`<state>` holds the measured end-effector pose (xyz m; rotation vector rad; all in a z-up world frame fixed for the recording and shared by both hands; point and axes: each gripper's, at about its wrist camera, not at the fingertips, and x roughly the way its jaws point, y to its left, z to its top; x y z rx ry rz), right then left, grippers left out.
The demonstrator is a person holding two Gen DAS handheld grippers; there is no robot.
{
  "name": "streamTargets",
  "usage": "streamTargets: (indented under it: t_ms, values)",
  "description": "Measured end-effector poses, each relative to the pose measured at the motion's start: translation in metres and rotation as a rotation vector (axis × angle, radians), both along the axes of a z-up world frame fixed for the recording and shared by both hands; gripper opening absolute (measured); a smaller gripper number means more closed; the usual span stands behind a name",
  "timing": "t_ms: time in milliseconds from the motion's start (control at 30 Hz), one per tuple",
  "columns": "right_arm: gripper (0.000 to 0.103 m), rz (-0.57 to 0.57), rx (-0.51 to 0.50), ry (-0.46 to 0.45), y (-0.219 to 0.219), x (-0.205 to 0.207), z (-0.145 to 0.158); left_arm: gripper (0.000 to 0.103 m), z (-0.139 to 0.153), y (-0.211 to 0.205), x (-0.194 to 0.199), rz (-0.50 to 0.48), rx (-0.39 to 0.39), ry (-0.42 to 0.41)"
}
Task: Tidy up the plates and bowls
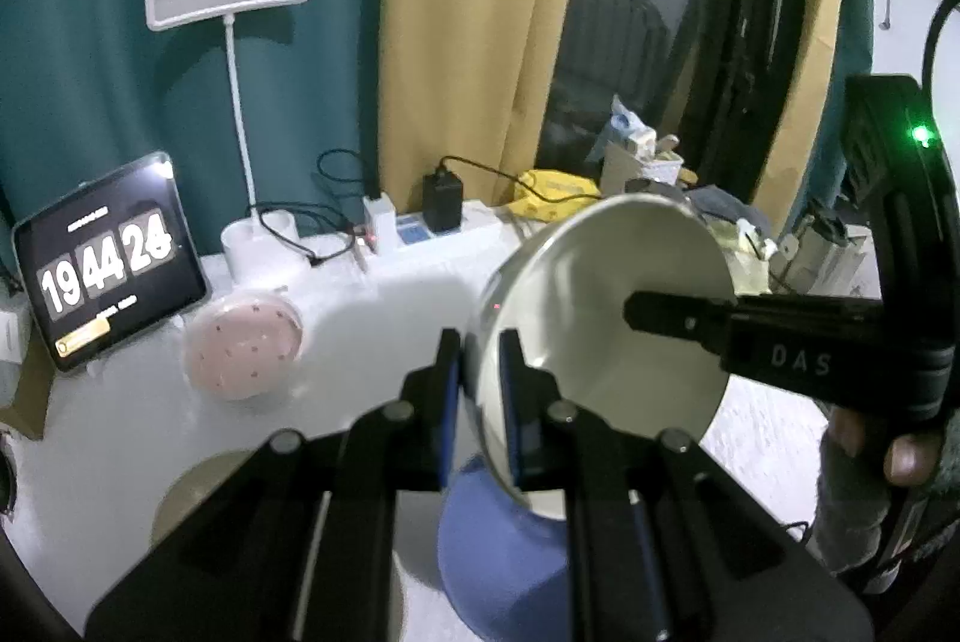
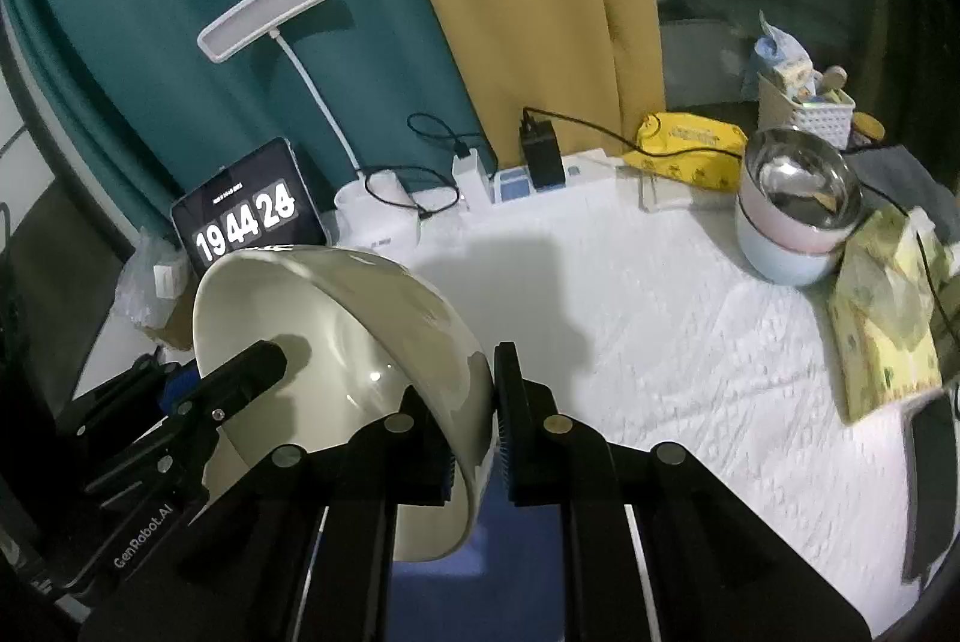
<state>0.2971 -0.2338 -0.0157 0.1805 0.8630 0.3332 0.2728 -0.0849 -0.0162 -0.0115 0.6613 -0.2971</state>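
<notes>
Both grippers clamp the same cream bowl (image 1: 606,306), which hangs tilted in the air above the white table (image 2: 660,312). The left gripper (image 1: 480,396) is closed on the bowl's rim, one finger outside the wall and one inside; the right gripper (image 2: 471,432) is closed on the opposite rim the same way. A blue dish (image 1: 498,552) lies on the table directly beneath the bowl. A pink perforated lid (image 1: 243,348) rests near a tablet clock (image 1: 108,258), and stacked bowls (image 2: 792,222) with a steel one on top stand well apart at the table's far right.
</notes>
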Motion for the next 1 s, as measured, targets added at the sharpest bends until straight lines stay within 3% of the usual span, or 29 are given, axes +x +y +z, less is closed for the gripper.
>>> streamTargets:
  t_ms: [467, 1000]
  values:
    - [0.012, -0.020, 0.005, 0.044, -0.005, -0.034, -0.023, 0.012, -0.017, -0.008, -0.028, -0.023, -0.001, 0.046]
    - [0.012, -0.010, -0.015, 0.165, 0.004, -0.052, -0.071, 0.012, -0.065, -0.006, -0.041, -0.024, 0.012, 0.159]
